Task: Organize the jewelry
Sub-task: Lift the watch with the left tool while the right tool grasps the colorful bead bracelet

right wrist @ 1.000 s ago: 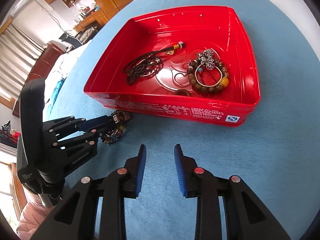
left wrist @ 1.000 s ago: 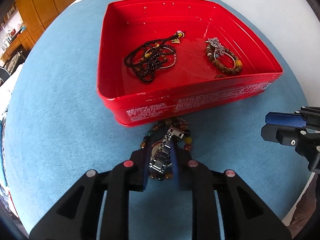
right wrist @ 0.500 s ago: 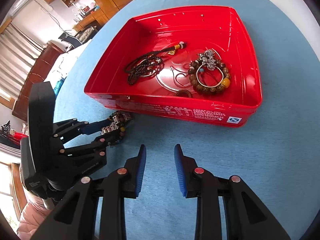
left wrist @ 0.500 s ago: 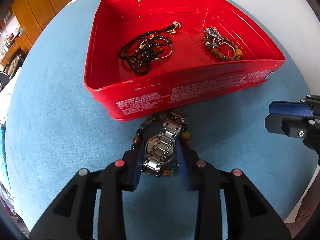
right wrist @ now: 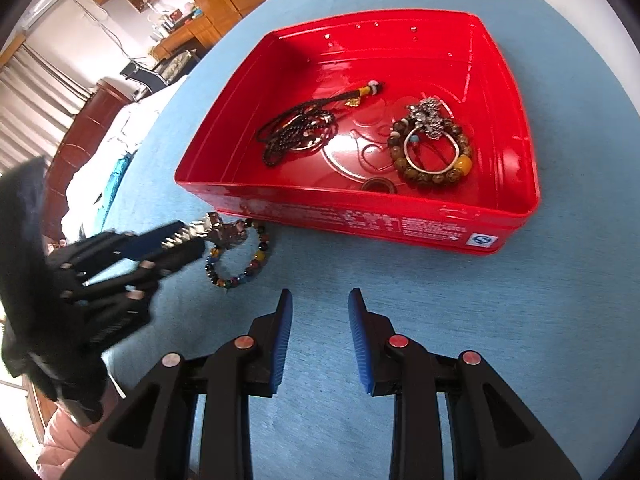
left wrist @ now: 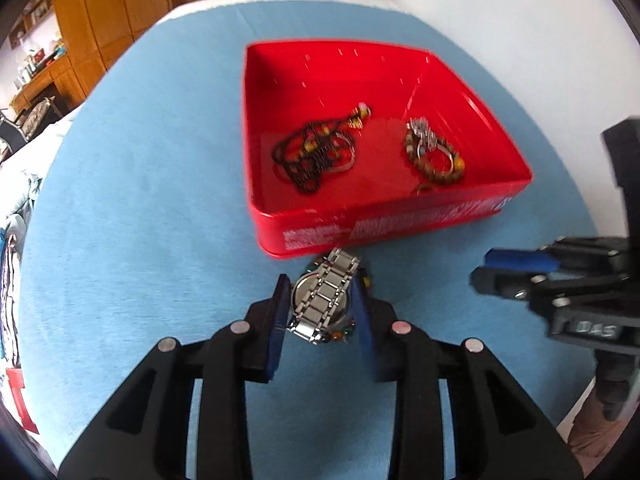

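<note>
Nearest, the left tool [left wrist: 322, 312] is clamped on one steel watch [left wrist: 320, 300], held above one multicoloured bead bracelet [right wrist: 240, 260] lying on the blue counter [right wrist: 440, 300]. The right tool [right wrist: 320, 336] hovers with its fingers apart, nothing between them. Beyond, one red tin [right wrist: 420, 224] holds one black bead necklace [right wrist: 296, 136], one brown bead bracelet [right wrist: 436, 174] and one silver bangle [right wrist: 430, 148].
</note>
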The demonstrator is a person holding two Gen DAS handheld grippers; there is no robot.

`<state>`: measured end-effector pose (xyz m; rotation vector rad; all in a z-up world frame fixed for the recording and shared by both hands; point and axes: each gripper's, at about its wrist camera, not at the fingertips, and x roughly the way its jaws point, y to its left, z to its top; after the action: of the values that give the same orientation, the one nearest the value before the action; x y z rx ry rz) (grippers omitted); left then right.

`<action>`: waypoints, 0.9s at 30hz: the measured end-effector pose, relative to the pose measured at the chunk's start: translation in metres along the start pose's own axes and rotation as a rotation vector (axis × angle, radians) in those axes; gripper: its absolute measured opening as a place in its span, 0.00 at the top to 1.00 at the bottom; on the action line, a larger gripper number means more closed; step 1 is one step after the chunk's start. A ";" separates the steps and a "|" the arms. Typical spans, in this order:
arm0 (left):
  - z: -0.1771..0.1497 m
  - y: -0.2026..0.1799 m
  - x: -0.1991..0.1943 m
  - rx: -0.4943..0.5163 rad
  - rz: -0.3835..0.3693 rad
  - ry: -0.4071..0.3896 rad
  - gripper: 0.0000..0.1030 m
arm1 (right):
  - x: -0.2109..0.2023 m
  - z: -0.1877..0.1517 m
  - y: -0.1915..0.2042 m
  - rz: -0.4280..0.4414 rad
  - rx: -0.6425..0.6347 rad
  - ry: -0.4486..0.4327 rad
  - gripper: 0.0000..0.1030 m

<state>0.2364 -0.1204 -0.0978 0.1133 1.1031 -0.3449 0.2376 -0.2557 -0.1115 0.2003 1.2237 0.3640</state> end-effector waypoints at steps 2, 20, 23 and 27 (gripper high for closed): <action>-0.002 0.006 -0.008 -0.019 0.002 -0.014 0.71 | 0.004 0.001 0.004 0.006 -0.008 0.007 0.72; -0.020 0.074 -0.001 -0.171 0.081 -0.032 0.71 | 0.056 0.028 0.048 0.018 -0.054 0.084 0.72; -0.020 0.073 0.003 -0.167 0.074 -0.030 0.71 | 0.064 0.032 0.047 0.008 -0.042 0.096 0.72; -0.022 0.072 0.014 -0.168 0.050 -0.011 0.71 | 0.076 0.035 0.051 -0.006 -0.038 0.111 0.72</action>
<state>0.2466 -0.0503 -0.1264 -0.0098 1.1122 -0.2064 0.2849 -0.1785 -0.1495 0.1448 1.3257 0.3969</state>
